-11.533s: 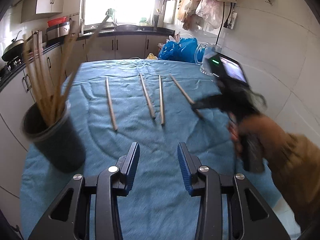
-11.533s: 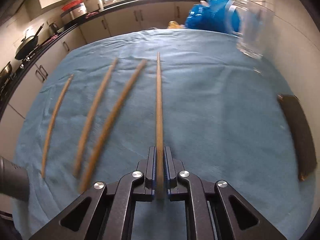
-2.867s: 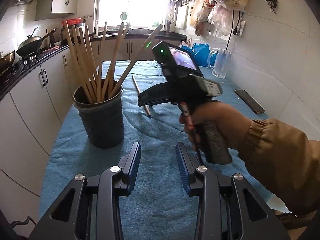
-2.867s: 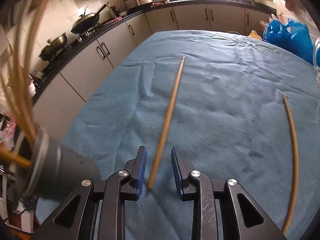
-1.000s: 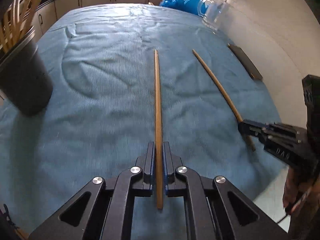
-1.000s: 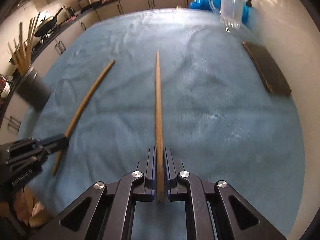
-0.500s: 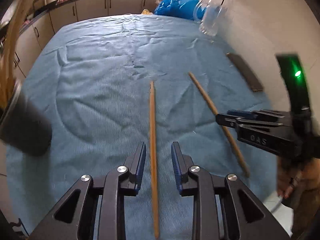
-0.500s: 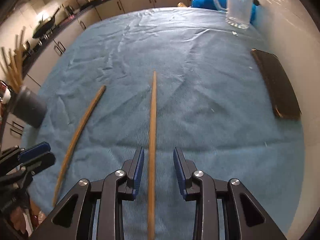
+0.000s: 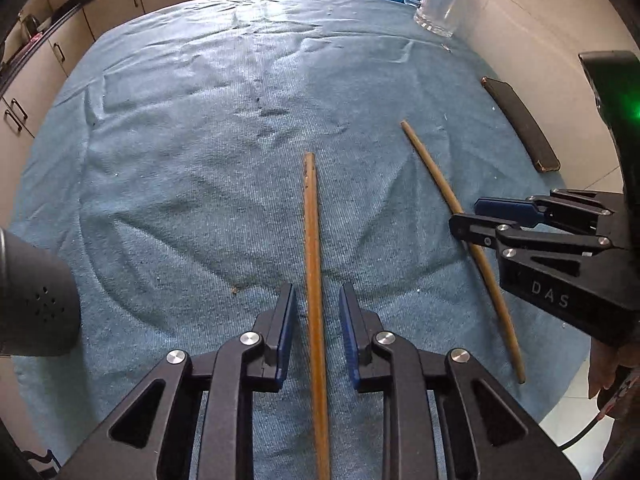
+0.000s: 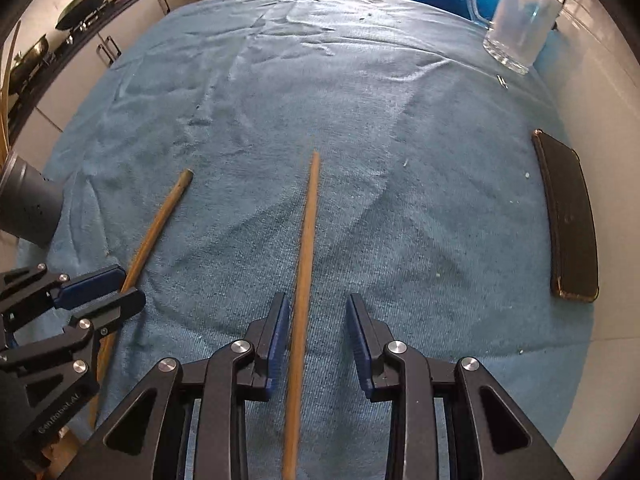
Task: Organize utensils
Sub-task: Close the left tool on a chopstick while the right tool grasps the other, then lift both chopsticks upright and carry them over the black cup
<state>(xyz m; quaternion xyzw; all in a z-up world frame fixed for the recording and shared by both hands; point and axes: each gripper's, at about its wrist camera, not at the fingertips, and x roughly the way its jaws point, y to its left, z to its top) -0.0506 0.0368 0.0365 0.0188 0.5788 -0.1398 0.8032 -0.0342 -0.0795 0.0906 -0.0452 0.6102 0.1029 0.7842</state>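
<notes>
A home kitchen. Cream cabinet doors (image 9: 44,60) with dark handles ran under a black countertop (image 10: 100,4), where a wok (image 10: 80,14) and pans sat on a stove. A table draped in a blue cloth (image 10: 360,120) held a glass mug (image 10: 518,28), wooden chopsticks (image 10: 306,248) and a dark utensil holder (image 10: 28,208).

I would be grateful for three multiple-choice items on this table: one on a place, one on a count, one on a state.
1. The phone lies at the cloth's: A) right edge B) left edge C) middle.
2. Chopsticks on the cloth: A) one B) two C) four.
3. The mug: A) lies on its side B) stands upright C) is upside down.

Answers: A, the phone lies along the right edge by the wall; B, two lie apart on the cloth; B, the mug rests on its base.
</notes>
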